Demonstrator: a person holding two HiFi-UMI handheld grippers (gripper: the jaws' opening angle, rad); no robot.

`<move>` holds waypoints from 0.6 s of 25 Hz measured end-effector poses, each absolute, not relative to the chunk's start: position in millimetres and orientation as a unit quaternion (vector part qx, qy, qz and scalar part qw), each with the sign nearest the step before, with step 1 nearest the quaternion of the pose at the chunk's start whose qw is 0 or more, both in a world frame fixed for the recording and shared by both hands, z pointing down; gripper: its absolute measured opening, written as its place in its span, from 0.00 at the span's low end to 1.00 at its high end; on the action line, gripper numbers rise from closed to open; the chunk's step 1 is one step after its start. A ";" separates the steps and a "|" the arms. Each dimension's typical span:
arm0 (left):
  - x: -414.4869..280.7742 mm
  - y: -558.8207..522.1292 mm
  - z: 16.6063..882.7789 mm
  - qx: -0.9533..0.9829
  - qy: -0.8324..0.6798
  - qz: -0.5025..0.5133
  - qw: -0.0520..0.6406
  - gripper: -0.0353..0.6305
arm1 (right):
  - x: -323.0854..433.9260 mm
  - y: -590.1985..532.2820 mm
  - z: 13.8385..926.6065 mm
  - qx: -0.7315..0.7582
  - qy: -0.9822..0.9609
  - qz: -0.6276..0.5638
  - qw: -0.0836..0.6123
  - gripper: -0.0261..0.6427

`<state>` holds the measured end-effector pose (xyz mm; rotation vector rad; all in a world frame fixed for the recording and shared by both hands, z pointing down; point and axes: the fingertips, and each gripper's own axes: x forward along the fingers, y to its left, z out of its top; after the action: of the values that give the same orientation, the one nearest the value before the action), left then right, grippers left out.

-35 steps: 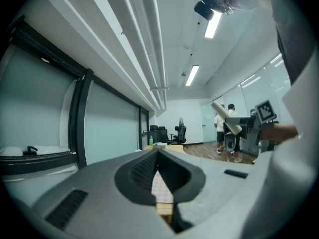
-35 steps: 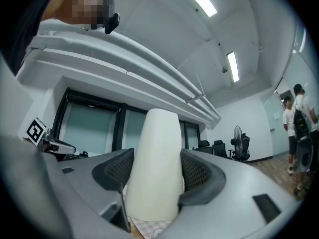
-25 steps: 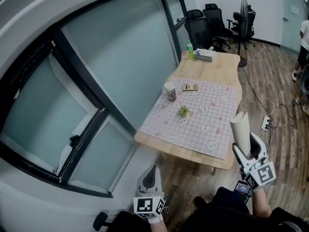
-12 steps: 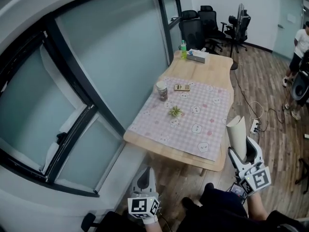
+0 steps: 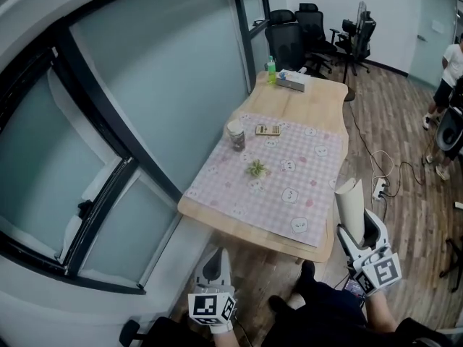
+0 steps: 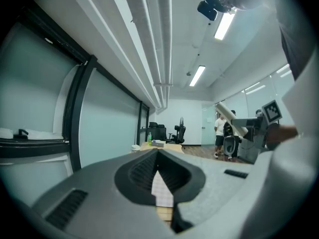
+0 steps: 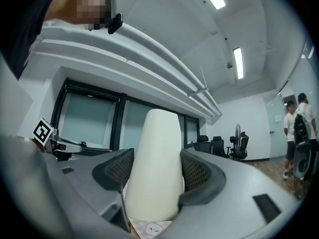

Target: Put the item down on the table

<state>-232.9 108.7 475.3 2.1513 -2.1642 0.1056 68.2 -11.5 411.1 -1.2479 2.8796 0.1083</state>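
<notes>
A cream tapered tube (image 5: 349, 201) stands upright between the jaws of my right gripper (image 5: 356, 228), low and right in the head view, off the table's near right corner. In the right gripper view the tube (image 7: 154, 158) fills the gap of the right gripper (image 7: 155, 176), and both ribbed pads press its sides. My left gripper (image 5: 215, 264) hangs lower left, in front of the table, shut and empty. In its own view the left gripper (image 6: 158, 156) has its tips meeting. The wooden table (image 5: 311, 100) carries a pink checked cloth (image 5: 282, 186).
On the cloth stand a jar (image 5: 236, 134), a small flat device (image 5: 268, 130) and a little plant (image 5: 256, 169). A green bottle (image 5: 270, 69) and a tissue box (image 5: 292, 80) sit at the far end. Office chairs (image 5: 286, 38), a fan (image 5: 359, 31), a person (image 5: 445, 71), a floor power strip (image 5: 377, 188).
The table has slid left and nearer in the head view as the person stepped forward. The right gripper keeps its hold on the tube; the left gripper stays shut.
</notes>
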 end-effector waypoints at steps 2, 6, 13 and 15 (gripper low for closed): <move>-228.9 97.6 473.5 0.704 -0.708 0.041 0.044 0.05 | 68.6 -25.8 413.1 -0.396 0.918 0.028 0.005 0.49; -221.0 65.5 468.4 0.703 -0.708 0.060 0.035 0.05 | 68.8 -59.3 410.1 -0.390 0.920 0.023 0.020 0.49; -208.6 -3.0 452.7 0.700 -0.710 0.069 0.021 0.05 | 84.6 -128.7 413.9 -0.391 0.920 0.000 0.036 0.49; -202.7 -25.2 447.4 0.701 -0.709 0.075 0.016 0.05 | 90.6 -150.7 414.2 -0.394 0.918 -0.006 0.042 0.49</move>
<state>-202.7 -25.2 447.4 2.1807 -2.2052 0.2319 90.6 -150.7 414.2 -1.2062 2.8098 -0.0194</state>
